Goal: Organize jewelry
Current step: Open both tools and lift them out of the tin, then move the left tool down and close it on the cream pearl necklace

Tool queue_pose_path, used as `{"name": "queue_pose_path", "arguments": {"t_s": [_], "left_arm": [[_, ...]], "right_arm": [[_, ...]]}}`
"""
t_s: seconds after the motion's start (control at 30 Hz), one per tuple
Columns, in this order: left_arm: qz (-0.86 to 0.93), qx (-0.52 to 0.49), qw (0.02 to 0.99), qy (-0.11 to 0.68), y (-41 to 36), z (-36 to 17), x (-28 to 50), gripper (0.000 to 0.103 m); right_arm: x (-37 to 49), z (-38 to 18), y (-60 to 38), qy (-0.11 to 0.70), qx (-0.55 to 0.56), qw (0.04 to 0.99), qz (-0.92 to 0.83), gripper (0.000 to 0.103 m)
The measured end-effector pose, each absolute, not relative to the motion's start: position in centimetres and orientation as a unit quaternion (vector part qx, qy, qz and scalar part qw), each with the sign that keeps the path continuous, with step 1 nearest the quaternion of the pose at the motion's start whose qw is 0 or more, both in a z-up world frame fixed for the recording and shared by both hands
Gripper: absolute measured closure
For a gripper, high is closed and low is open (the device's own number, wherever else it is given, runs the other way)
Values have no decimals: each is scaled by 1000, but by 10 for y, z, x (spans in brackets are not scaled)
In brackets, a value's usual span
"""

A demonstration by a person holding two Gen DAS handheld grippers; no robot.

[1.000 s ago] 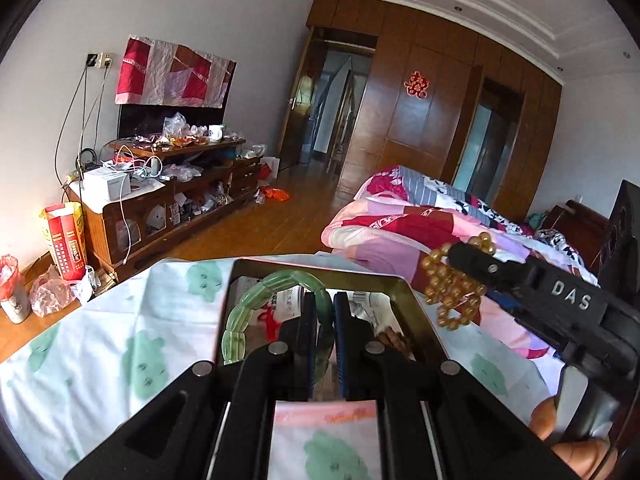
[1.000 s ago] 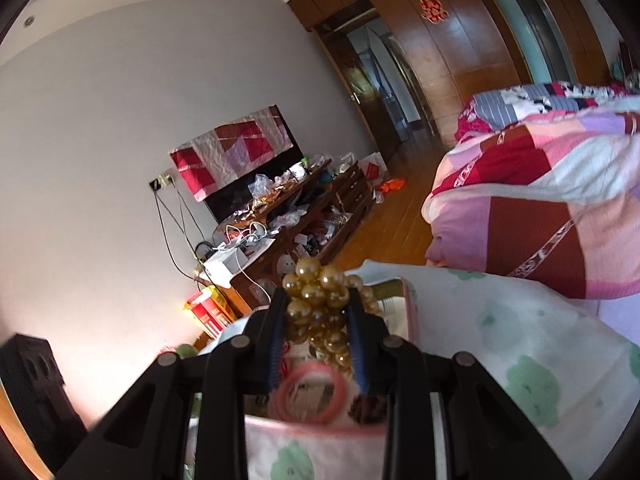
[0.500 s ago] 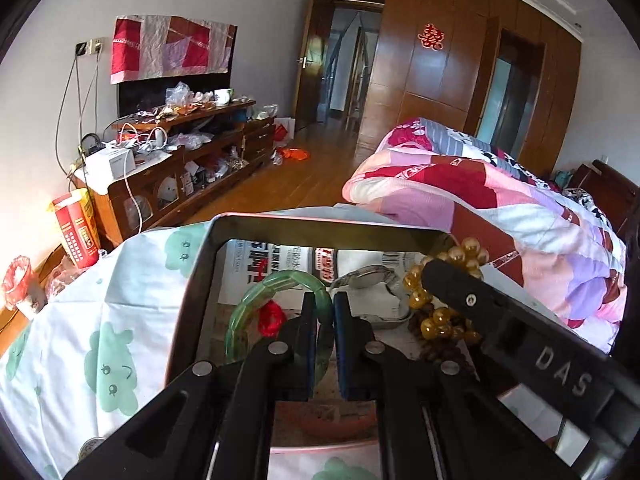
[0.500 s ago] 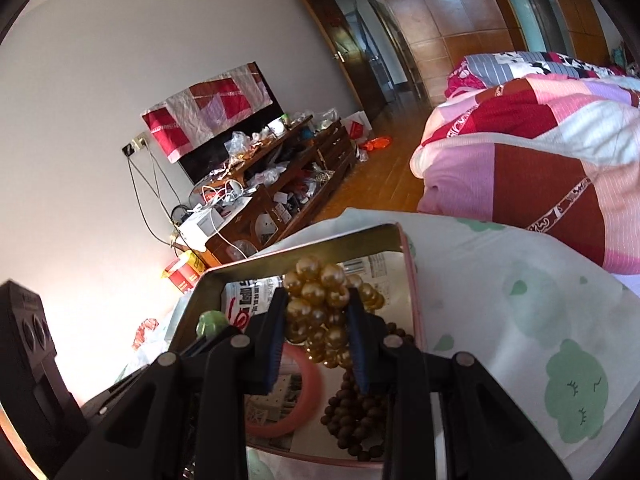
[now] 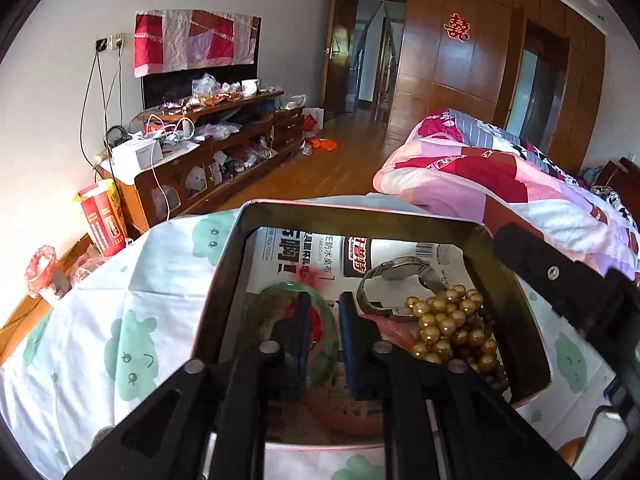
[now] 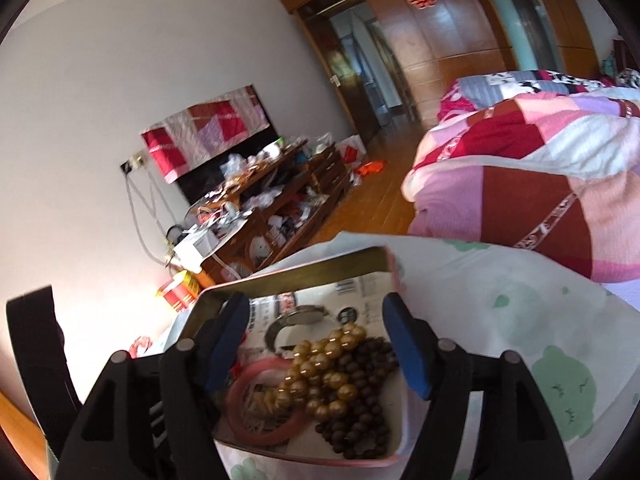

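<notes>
Released since the earlier frame, the green bangle (image 5: 280, 320) lies blurred in the tin (image 5: 360, 216) — left gripper (image 5: 323, 334) jaws opening around its rim. Right view: right gripper (image 6: 316, 356) jaws opening wide — gold bead strand (image 6: 320, 376) rests in the tin, ungripped.

light: bright daylight | glare: lower-left wall | edges: fisheye-bent, dark corners | blur: right view soft

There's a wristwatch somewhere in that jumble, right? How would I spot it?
Find the shallow metal tin on the cloud-print cloth. The wristwatch lies toward the tin's far side on printed paper, just beyond the heap of gold beads. It is the only silvery piece, with a metal link band; everything else is beads or bangles.
</notes>
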State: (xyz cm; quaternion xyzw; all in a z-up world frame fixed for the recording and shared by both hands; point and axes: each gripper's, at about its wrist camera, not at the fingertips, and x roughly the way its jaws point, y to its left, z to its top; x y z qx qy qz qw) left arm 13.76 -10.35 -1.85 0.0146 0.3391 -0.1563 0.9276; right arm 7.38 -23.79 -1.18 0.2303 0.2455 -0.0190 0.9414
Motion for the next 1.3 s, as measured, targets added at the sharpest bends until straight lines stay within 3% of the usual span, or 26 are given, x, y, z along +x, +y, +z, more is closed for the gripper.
{"name": "queue_pose_path", "arguments": {"t_s": [0.07,0.13,0.4,1.3], "left_arm": [[-148,20,933,328,-104,-16,133,49],[-140,20,943,302,-103,-10,125,36],[-134,33,947,291,-99,-5,110,35],[-125,12,936,329,-55,-18,39,35]], "right_arm": [[72,-12,-244,243,242,939,-40,30],[69,-12,-250,237,251,937,-60,19],[61,-5,-254,222,235,940,-106,11],[-5,-10,-208,266,191,940,-99,11]]}}
